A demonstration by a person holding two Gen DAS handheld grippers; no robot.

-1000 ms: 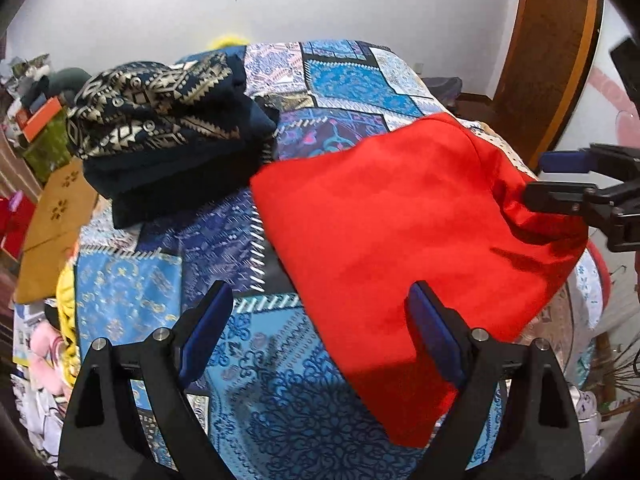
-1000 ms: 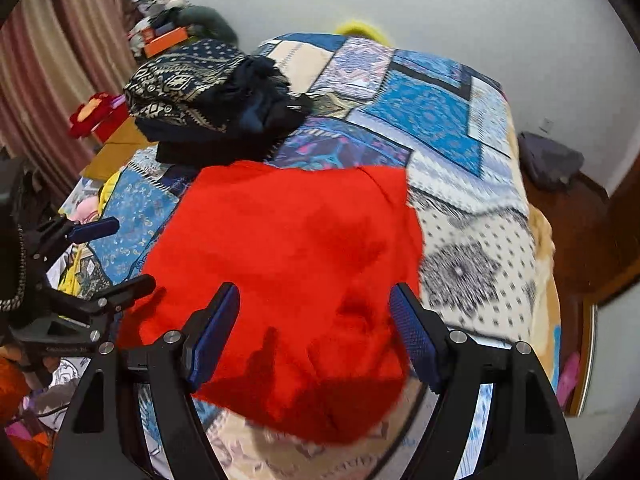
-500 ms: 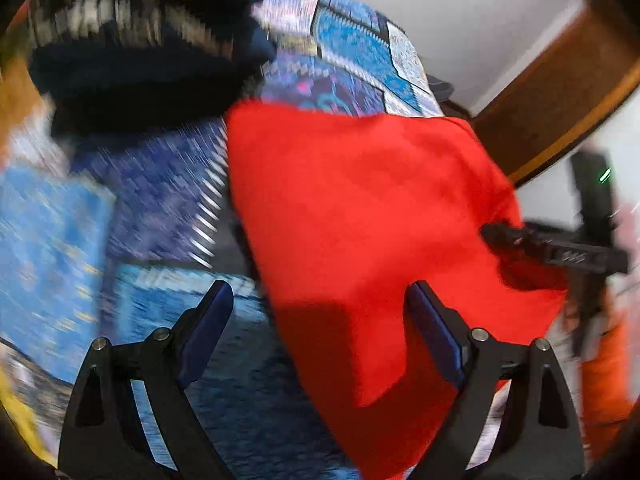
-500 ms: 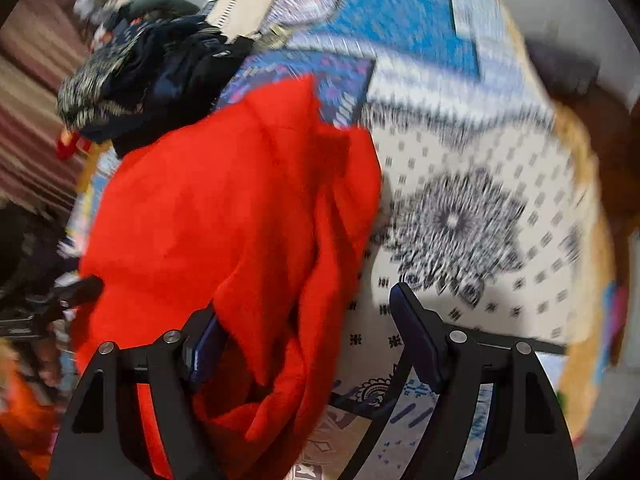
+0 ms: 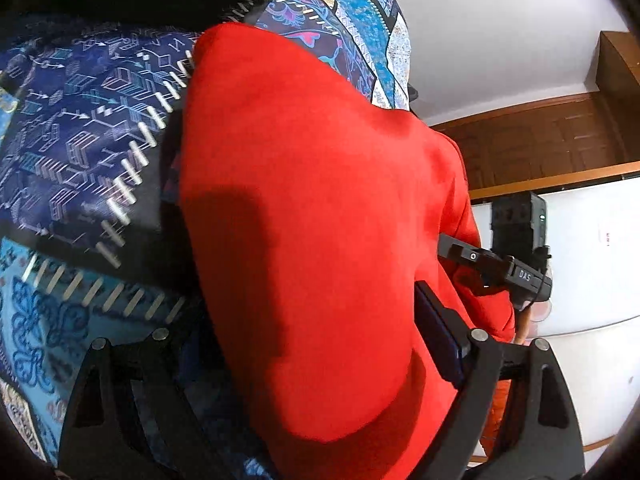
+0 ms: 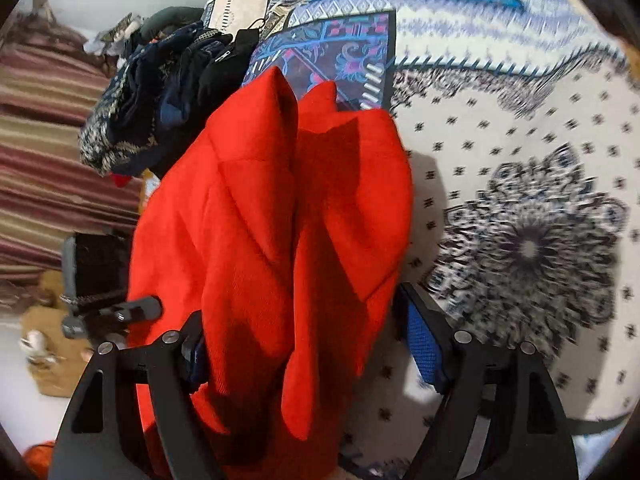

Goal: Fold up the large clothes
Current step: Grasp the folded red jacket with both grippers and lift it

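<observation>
Cloth (image 6: 280, 240), red, is lying bunched at the bed (image 6: 520, 140) edge, sitting between both grippers' spread jaws. Right gripper (image 6: 304, 344) and left gripper (image 5: 320, 360) are each straddling an end, probably to pinch corners for folding.

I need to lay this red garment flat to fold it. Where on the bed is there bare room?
Free: the cream dotted patch of the bedspread, right of the red garment, around the black medallion. Crowded: the pile of dark clothes beyond the garment's left side.
</observation>
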